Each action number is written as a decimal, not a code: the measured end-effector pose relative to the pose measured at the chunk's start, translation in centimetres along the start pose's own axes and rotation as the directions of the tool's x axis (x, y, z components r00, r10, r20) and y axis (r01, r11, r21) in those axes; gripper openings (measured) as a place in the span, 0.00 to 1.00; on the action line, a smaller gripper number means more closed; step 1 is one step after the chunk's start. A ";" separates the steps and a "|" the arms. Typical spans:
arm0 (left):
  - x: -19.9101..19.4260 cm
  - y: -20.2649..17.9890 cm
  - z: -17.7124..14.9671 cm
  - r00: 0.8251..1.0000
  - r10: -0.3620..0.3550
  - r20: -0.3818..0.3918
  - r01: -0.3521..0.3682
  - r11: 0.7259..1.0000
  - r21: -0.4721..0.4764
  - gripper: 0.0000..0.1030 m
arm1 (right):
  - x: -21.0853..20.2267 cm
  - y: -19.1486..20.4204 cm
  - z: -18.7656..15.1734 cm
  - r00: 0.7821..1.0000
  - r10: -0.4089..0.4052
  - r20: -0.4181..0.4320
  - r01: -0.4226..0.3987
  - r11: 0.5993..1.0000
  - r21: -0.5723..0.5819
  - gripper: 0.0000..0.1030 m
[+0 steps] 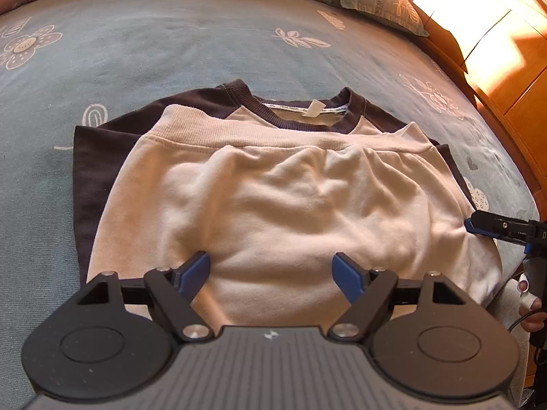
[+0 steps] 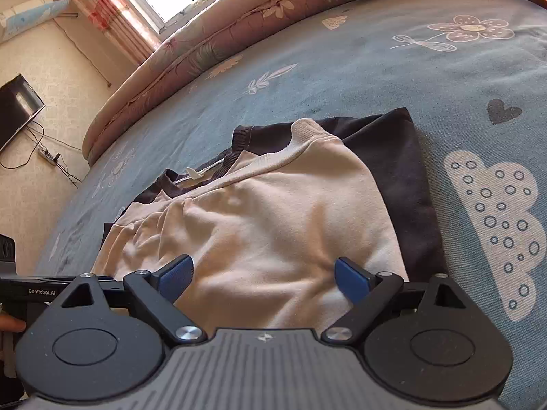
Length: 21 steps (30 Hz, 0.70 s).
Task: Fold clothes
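A cream sweatshirt (image 1: 280, 201) with dark sleeves and a dark ribbed collar (image 1: 297, 121) lies on a bed covered by a blue-grey bedspread (image 1: 154, 51) printed with pale flowers. The sweatshirt is folded over on itself: its ribbed cream hem (image 1: 239, 136) lies up near the collar, and a white label (image 1: 312, 107) shows inside the neck opening. The dark sleeve fabric (image 2: 400, 177) sticks out flat from under the cream panel along both sides. The left gripper (image 1: 273, 273) hovers over the near edge of the folded cloth with its blue-padded fingers (image 1: 195, 270) spread wide apart and nothing pinched between them. The right gripper (image 2: 263, 273) is likewise spread wide over the cream fabric, holding nothing; from the left wrist view one of its finger tips (image 1: 478, 225) shows at the right edge of the garment. A folded pinkish quilt (image 2: 205, 48) runs along the far side of the bed, and a pillow (image 1: 376, 0) sits in the far corner beside a wooden cabinet (image 1: 495, 51). A dark television screen (image 2: 17, 109) hangs on the wall beyond the bed.
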State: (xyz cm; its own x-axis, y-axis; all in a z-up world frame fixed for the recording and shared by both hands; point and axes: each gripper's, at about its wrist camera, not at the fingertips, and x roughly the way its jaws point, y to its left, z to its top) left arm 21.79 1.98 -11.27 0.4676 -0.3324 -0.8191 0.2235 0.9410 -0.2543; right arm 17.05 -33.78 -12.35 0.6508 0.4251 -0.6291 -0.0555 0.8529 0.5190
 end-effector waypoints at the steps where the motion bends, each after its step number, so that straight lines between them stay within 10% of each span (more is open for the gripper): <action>1: -0.3 -0.2 0.4 1.000 0.024 0.011 -0.024 1.000 0.000 0.77 | -0.6 -0.2 0.2 0.999 -0.033 0.011 0.033 0.999 -0.003 0.90; 10: 0.5 -2.5 4.0 0.994 -0.038 0.103 0.039 0.999 -0.010 0.83 | 0.9 1.8 3.7 0.995 0.071 0.068 -0.068 0.996 -0.049 0.98; 21: 1.7 -0.1 5.4 0.982 -0.040 0.182 0.061 0.991 -0.115 0.83 | 4.1 1.0 5.2 0.997 -0.020 0.068 0.028 0.991 -0.129 0.98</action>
State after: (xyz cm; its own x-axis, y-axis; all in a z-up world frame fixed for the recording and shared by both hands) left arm 27.20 0.94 -9.89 0.6065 -0.3755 -0.7008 0.1516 0.9199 -0.3617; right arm 23.55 -32.78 -11.42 0.7017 0.3866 -0.5984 -0.1340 0.8966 0.4221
